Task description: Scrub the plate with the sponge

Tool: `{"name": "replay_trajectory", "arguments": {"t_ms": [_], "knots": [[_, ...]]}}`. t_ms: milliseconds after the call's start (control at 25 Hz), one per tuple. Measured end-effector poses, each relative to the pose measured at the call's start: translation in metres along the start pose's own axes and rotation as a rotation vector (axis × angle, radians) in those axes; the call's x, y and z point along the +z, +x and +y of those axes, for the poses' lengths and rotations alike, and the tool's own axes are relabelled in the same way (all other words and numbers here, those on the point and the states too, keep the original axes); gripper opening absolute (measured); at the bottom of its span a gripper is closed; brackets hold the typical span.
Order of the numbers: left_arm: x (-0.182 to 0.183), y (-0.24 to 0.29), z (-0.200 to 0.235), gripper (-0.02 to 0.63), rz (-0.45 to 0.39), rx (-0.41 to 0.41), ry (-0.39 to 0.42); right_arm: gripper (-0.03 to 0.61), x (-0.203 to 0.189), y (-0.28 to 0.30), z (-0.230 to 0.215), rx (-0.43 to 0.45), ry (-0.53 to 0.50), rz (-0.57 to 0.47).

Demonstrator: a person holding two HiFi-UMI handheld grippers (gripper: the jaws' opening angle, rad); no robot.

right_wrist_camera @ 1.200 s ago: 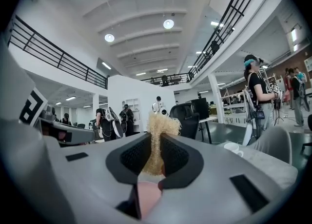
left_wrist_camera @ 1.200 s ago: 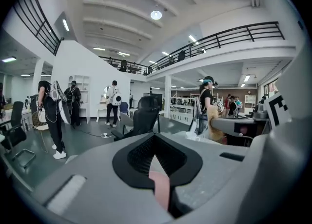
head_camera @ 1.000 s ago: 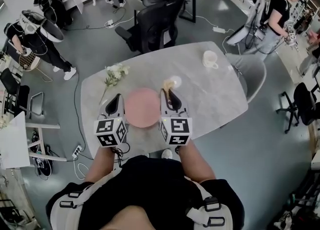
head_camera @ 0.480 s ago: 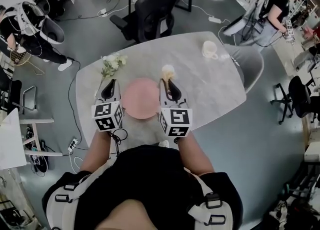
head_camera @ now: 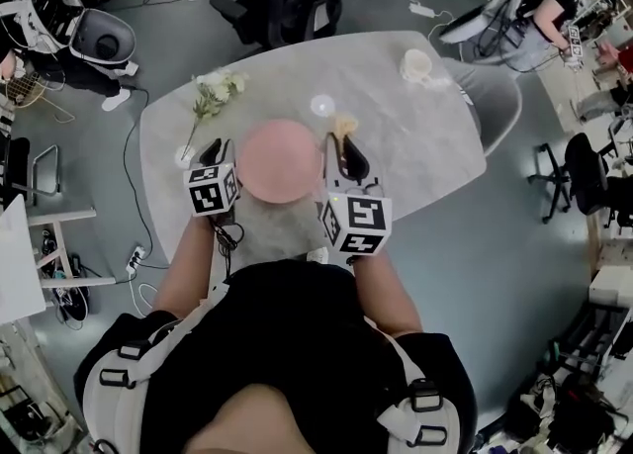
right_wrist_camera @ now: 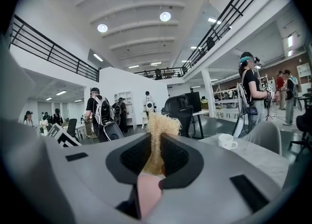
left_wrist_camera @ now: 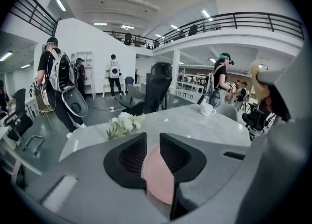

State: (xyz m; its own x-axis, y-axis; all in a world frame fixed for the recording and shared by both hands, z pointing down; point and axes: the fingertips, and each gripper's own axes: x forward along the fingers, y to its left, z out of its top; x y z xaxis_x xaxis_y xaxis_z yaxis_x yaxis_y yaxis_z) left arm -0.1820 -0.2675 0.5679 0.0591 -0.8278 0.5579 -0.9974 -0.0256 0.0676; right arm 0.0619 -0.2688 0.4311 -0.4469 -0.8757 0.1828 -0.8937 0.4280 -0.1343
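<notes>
Pink plate (head_camera: 280,173) lies toward the table's (head_camera: 425,160) near edge, its left rim pinched in the left gripper's (head_camera: 210,152) narrowly parted jaws. The tan sponge (head_camera: 344,127), clamped upright in the right gripper (head_camera: 342,143), stands just off the plate's far-right rim, so scrubbing lies leftward. A second ago the sponge sat beside a small white round object (head_camera: 321,104); now they are apart.

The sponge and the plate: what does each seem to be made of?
The sponge looks like coarse, tan, loofah-like fibre, matte, judging by its frayed, stringy top. The plate is smooth, evenly pink and thin-rimmed with little gloss. It could be plastic or glazed ceramic, and the look doesn't settle which.
</notes>
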Motion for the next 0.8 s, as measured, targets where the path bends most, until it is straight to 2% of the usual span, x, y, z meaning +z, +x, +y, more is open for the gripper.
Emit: {"name": "replay_trajectory", "arguments": {"t_ms": [320,480,680,800], "knots": [[-0.087,0.031,0.006,0.078,0.213,-0.013,0.019,0.051,-0.016,-0.024,-0.009,-0.073,-0.007,0.027],[-0.120,0.043,0.011,0.078,0.292,-0.016,0.015,0.051,-0.023,-0.035,-0.013,-0.110,0.000,0.039],[-0.153,0.057,0.015,0.080,0.390,-0.029,-0.079,0.051,-0.030,-0.045,-0.021,-0.155,0.008,0.056],[-0.167,0.067,0.022,0.097,0.421,-0.007,-0.159,0.051,-0.032,-0.050,-0.026,-0.172,0.022,0.064]]}}
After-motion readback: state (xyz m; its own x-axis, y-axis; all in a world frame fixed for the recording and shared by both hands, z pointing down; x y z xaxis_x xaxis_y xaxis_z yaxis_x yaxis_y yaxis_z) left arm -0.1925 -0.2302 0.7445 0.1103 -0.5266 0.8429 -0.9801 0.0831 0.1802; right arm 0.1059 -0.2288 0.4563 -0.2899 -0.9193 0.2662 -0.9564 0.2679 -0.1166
